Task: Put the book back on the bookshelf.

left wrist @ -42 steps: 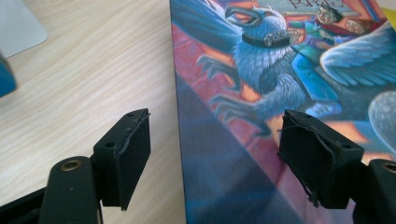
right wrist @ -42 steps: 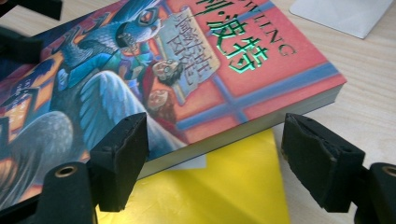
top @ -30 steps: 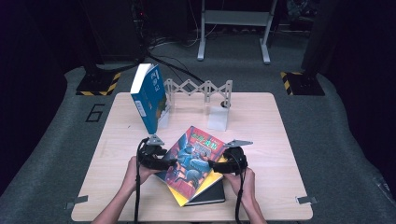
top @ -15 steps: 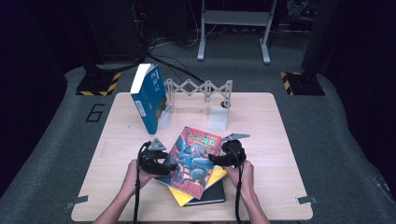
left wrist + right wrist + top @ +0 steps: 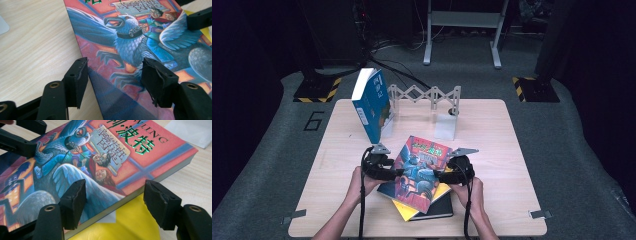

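Observation:
A paperback with a red and blue illustrated cover [image 5: 419, 167] lies askew on a yellow book [image 5: 404, 209] and a black book [image 5: 441, 207] near the table's front edge. My left gripper [image 5: 394, 173] is at its left spine edge. In the left gripper view the jaws [image 5: 115, 63] straddle that edge, one fingertip [image 5: 77, 77] beside the spine and the other over the cover [image 5: 120, 42], with a gap showing. My right gripper [image 5: 442, 176] straddles the opposite page edge [image 5: 115, 184], above the yellow book [image 5: 130, 222]. Both pairs of jaws have just been closing around the paperback [image 5: 107, 157] without visibly pressing on it.
A blue book [image 5: 372, 105] leans upright at the back left against a white expanding rack [image 5: 424, 93]. A white bookend [image 5: 446, 127] stands just behind the stack. Bare wooden table [image 5: 512, 150] stretches to the right and left. Dark floor surrounds the table.
Both pairs of jaws have narrowed a little around the paperback's edges. The hands and the stack stay almost where they were.

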